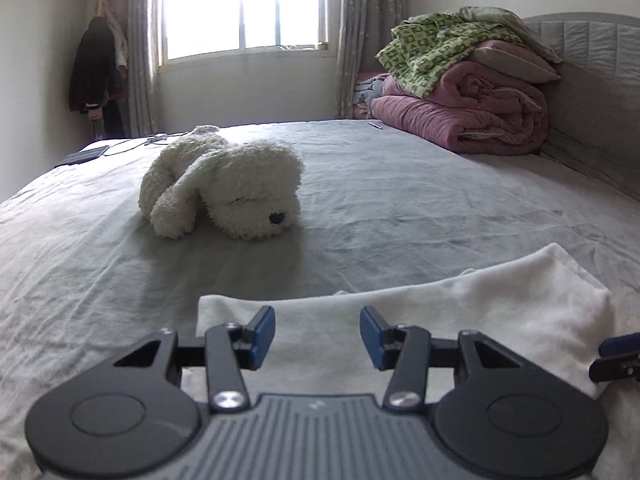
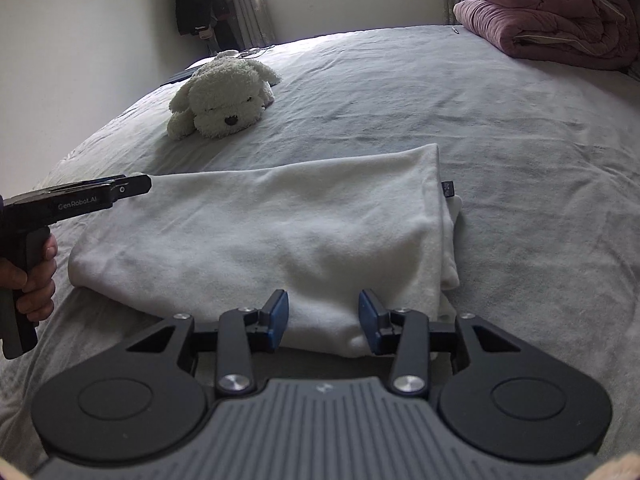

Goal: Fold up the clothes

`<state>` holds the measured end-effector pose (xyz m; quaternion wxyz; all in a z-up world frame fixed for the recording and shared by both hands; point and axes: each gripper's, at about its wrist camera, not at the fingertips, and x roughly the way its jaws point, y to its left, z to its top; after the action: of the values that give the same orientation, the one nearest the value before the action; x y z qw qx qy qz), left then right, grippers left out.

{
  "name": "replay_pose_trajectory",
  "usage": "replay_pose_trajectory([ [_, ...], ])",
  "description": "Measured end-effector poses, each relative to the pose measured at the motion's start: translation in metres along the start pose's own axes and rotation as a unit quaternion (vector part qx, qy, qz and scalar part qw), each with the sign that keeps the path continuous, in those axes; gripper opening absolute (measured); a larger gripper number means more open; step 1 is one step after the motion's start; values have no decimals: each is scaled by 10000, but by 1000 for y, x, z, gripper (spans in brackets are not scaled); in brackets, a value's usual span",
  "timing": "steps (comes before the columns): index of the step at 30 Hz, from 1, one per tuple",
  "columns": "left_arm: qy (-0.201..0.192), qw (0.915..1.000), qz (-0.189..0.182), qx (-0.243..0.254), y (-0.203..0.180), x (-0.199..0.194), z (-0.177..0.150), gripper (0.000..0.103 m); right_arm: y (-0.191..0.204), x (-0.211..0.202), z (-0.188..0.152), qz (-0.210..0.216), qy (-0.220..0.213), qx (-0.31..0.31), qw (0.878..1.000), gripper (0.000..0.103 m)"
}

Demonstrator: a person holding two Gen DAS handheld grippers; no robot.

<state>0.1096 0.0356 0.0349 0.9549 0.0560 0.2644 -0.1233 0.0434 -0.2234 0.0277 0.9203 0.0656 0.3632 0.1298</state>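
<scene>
- Left wrist view: the left hand-held gripper [image 1: 317,334] hovers with its blue-padded fingers spread and nothing between them, over the near edge of a white, soft, fleecy garment [image 1: 460,312]. The garment lies on the grey bed sheet [image 1: 400,184], at the near right. A cream plush toy dog [image 1: 224,188] lies farther off to the left, well apart from the garment. A stack of pink and green quilts [image 1: 464,92] sits at the far right.
- Right wrist view: the right hand-held gripper [image 2: 323,322] is also spread and empty, its pads just at the garment's near edge. The garment already lies as a layered rectangle, with stacked edges and a small dark tag [image 2: 449,189] at its right side. A hand [image 2: 34,276] holds the left tool at the garment's left end.
- This layout fits either a pause before another fold or a finished fold just let go. If more folding follows, my judgement is that each gripper should pinch all layers at an edge, and both should lift evenly so the stack does not slide apart.
</scene>
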Motion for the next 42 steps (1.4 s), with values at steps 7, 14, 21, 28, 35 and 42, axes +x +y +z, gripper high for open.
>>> replay_pose_trajectory([
  [7,439,9987,99,-231,11,27,-4,50,2,2,-4,-47,-21,-216,9998,43],
  [14,586,9954,363,-658,33,26,1,36,-2,2,-4,-30,-2,-254,9997,42],
  [21,633,9937,508,-778,47,28,1,35,-2,2,-4,-35,0,-263,9996,42],
  [28,511,9900,590,-1173,55,11,11,38,-1,2,-4,-41,19,-272,9996,42],
  [35,468,9960,125,-756,5,-15,7,42,1,0,-4,-83,-45,-218,9997,43],
  [42,561,9981,22,-245,-32,-12,-18,46,13,-5,-5,-130,-214,-494,9985,45],
])
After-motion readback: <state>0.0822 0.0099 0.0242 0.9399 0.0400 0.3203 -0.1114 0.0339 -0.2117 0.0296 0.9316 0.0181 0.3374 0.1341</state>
